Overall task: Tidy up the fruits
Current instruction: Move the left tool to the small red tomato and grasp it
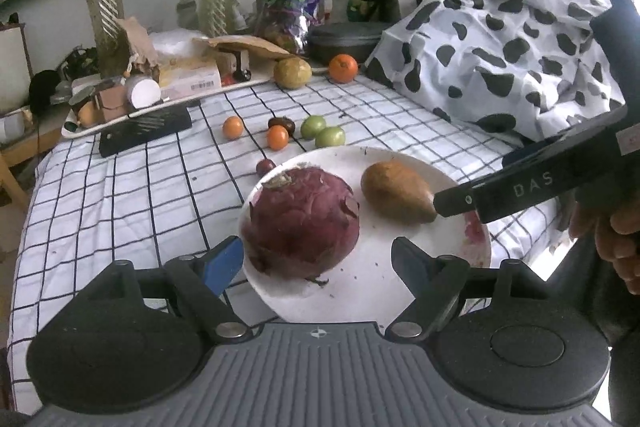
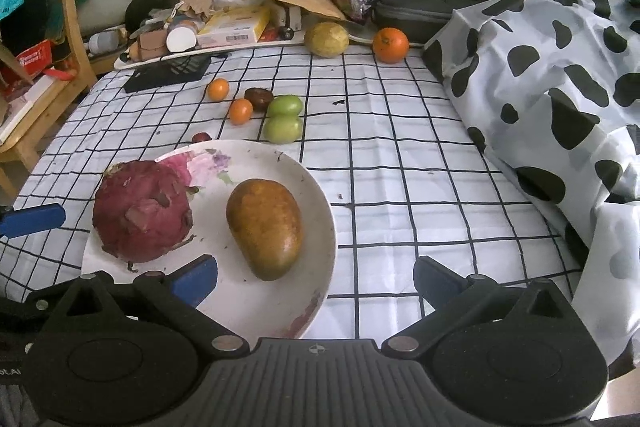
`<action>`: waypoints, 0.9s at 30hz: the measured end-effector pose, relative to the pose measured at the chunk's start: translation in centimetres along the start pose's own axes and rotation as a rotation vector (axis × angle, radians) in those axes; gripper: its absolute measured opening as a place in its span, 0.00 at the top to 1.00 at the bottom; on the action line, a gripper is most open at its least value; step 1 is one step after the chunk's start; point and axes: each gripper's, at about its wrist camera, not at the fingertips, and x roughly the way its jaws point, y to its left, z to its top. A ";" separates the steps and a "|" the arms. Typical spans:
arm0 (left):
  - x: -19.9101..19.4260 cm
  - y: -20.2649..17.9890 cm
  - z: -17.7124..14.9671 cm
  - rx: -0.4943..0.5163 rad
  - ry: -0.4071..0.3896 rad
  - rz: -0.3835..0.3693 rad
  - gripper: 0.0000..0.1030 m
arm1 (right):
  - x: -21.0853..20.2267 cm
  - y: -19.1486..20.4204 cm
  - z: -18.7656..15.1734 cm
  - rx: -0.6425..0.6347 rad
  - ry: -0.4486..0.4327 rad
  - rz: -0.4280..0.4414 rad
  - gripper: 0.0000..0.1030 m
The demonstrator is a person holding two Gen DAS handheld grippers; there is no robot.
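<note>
A white plate [image 1: 460, 251] [image 2: 316, 227] on the checked tablecloth holds a dark red dragon fruit [image 1: 302, 221] [image 2: 142, 213] and a brown mango [image 1: 396, 193] [image 2: 266, 227]. My left gripper [image 1: 318, 261] is open, its jaws either side of the dragon fruit, not touching it. My right gripper [image 2: 316, 281] is open just in front of the mango. Beyond the plate lie two small oranges [image 1: 256, 133] [image 2: 230, 101], a dark fruit [image 1: 282, 124] [image 2: 259, 98], two green fruits [image 1: 322, 131] [image 2: 284, 119], a small dark red fruit [image 1: 265, 166] [image 2: 201, 137], a yellow-green fruit [image 1: 292, 73] [image 2: 326, 39] and an orange [image 1: 343, 68] [image 2: 391, 45].
A cow-print cloth heap [image 1: 500, 47] [image 2: 560, 87] fills the right side. A cluttered tray [image 1: 160, 87] [image 2: 200, 35], a black pad [image 1: 144, 131] [image 2: 168, 73], vases with plants and a black case [image 2: 416, 11] line the far edge. A wooden chair [image 2: 48, 67] stands at the left.
</note>
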 end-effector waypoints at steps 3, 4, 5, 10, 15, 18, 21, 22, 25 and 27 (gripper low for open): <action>-0.2 0.5 0.2 -0.022 -0.020 -0.001 0.22 | -0.1 -0.1 0.1 0.010 -0.006 -0.001 0.00; -0.3 0.7 0.3 -0.031 -0.028 -0.001 0.22 | -0.1 -0.2 0.1 0.014 -0.010 -0.001 0.00; -0.3 0.9 0.4 -0.039 -0.038 -0.002 0.22 | -0.1 -0.3 0.2 0.019 -0.013 0.001 0.00; -0.4 1.9 1.1 -0.068 -0.079 0.001 0.22 | -0.1 -0.5 0.6 0.033 -0.039 -0.002 0.00; 0.5 3.2 1.8 -0.083 -0.082 0.012 0.22 | 0.0 -0.6 1.3 0.030 -0.067 -0.018 0.00; 1.1 4.1 2.2 -0.100 -0.087 0.009 0.22 | 0.0 -0.6 1.8 0.024 -0.093 -0.030 0.00; 1.7 4.8 2.6 -0.110 -0.090 0.005 0.22 | 0.1 -0.7 2.3 0.015 -0.116 -0.040 0.00; 1.9 5.0 2.7 -0.108 -0.089 0.008 0.22 | 0.3 -0.7 2.5 0.011 -0.117 -0.042 0.00; 2.8 5.5 3.0 -0.103 -0.086 0.017 0.22 | 1.0 -0.8 3.1 0.002 -0.108 -0.045 0.00; 3.5 5.9 3.2 -0.107 -0.083 0.013 0.22 | 1.4 -0.8 3.4 -0.002 -0.106 -0.044 0.00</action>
